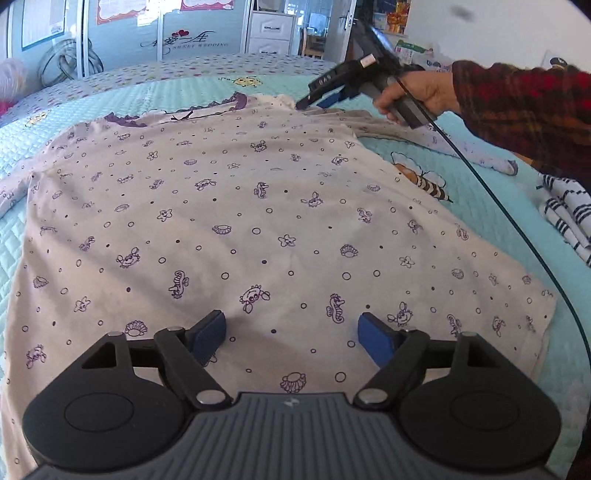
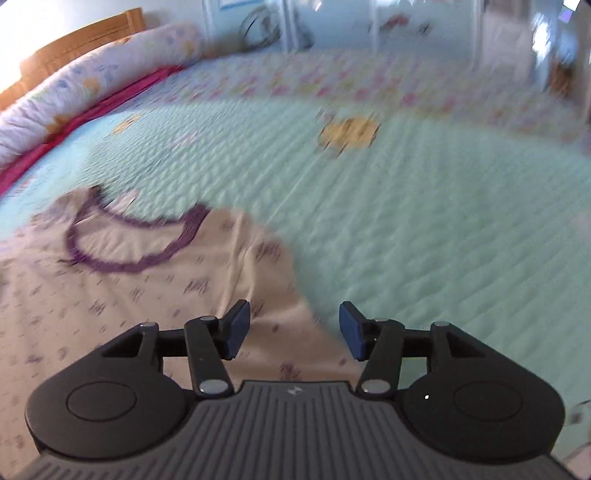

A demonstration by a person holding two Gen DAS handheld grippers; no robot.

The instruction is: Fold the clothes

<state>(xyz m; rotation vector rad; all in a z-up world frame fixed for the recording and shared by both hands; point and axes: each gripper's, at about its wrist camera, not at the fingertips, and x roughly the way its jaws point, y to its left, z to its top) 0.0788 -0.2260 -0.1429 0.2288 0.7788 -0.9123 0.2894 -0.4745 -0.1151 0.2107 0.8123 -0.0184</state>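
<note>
Printed pyjama top (image 1: 229, 221) lies spread flat on the turquoise quilt (image 1: 491, 192). Left gripper (image 1: 291, 338) hovers over its hem, fingers apart, empty. Right gripper (image 2: 293, 328), hand-held (image 1: 417, 94), gapes at the shoulder near the purple collar (image 2: 129, 254); striped garment (image 1: 569, 214) alongside

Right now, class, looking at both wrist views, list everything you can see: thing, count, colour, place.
Pyjama top: one, pale lilac with purple sea-creature print and purple frilled neckline, spread flat on the bed.
Quilt: one, mint green with cartoon bees, covering the bed.
Striped cloth: one, white with navy stripes, at the bed's right edge.
Rolled bedding: one, pale floral, along the wooden headboard.
Drawer cabinet: one, white, against the far wall.
Cable: one, dark, trailing from the right gripper.
Left gripper: open, above the top's hem.
Right gripper: open, at the top's shoulder.
Hand: one, plaid red sleeve, holding the right gripper.
</note>
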